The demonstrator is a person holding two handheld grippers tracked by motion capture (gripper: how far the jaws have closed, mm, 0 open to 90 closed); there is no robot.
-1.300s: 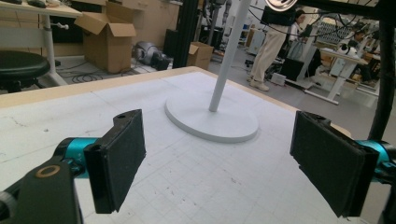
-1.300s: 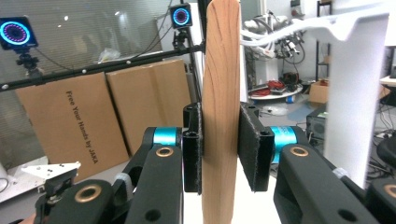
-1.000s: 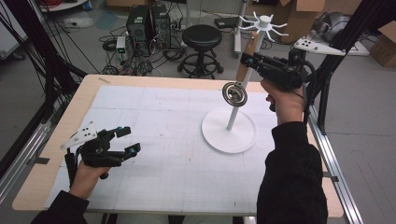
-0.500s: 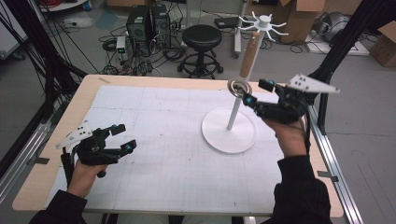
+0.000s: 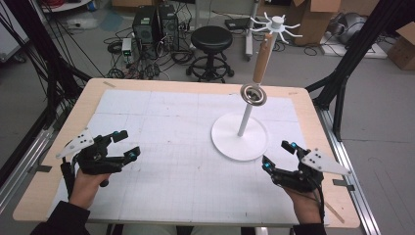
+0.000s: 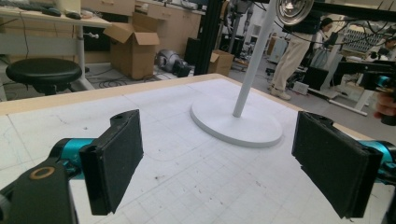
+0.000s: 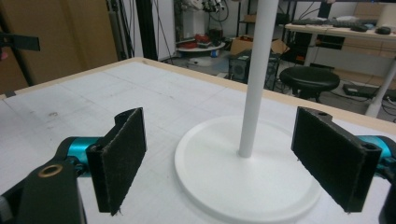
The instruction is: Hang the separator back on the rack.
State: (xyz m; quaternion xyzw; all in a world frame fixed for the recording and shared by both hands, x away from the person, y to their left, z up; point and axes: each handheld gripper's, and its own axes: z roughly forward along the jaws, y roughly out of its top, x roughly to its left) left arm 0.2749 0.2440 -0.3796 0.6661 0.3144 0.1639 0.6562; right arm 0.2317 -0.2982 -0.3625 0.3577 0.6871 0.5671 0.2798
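Both grippers rest low at the near edge of the table [image 5: 161, 85] — left gripper [image 5: 123, 145] and right gripper [image 5: 278, 154], fingers apart, empty. Beyond, the metal ring [image 5: 253, 94] hangs on the white round-based stand [image 5: 240, 142]; hanging looks finished — no next grasp evident.

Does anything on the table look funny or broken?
Nothing looks broken or spilled. The white stand sits upright on the table, with a shiny metal ring on one of its pegs. Both grippers are open and holding nothing.
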